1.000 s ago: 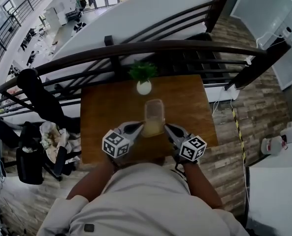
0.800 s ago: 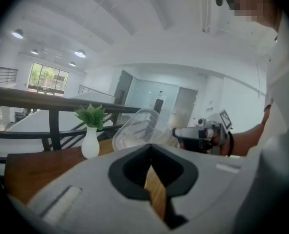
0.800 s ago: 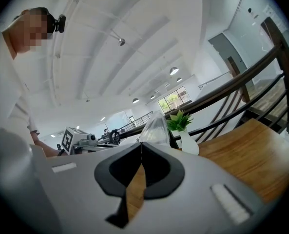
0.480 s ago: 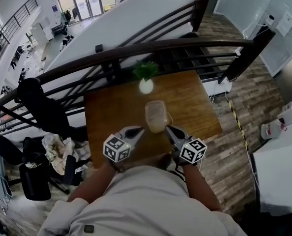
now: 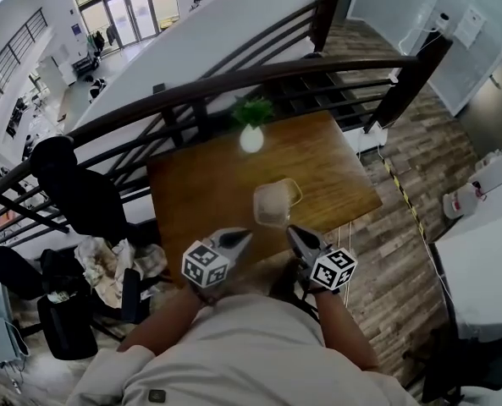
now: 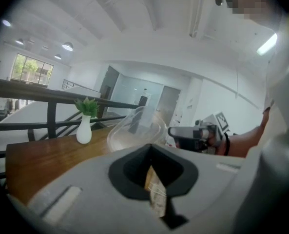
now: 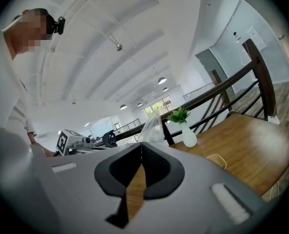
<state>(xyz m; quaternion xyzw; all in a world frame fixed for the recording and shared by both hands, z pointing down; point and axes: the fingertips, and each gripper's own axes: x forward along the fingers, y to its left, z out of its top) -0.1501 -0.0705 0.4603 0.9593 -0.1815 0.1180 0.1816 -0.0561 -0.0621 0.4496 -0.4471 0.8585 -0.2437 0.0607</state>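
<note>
**Two-handed hold on a clear container (image 5: 271,203).** The container is a thin-walled tub of glossy, see-through plastic with rounded corners. It hangs tilted between the two tools, over the near half of the bench (image 5: 191,184) and apparently clear of its top. The lift looks done, and the tub is not yet set down anywhere.

The jaws of the left tongs (image 5: 248,234) meet at the tips. In the left gripper view the clear wall rises straight out of them, so they appear to pinch one edge. The right tongs (image 5: 289,228) are likewise closed to a hairline, with the opposite edge of the tub standing at their tips. Both have matt grey shells and black inner pads, and each carries a marker cube (image 5: 205,265) printed in black and white.

The bench top is square, warm brown wood with a smooth grain. A white bulbous vase (image 5: 251,139) with a narrow neck and a green leafy sprig stands at the far edge, well apart from the tub. A small pale-yellow loop (image 5: 291,191) lies just beyond the tub; what it is cannot be told. Behind the bench runs a dark railing (image 5: 234,83) with a rounded handrail.
</note>
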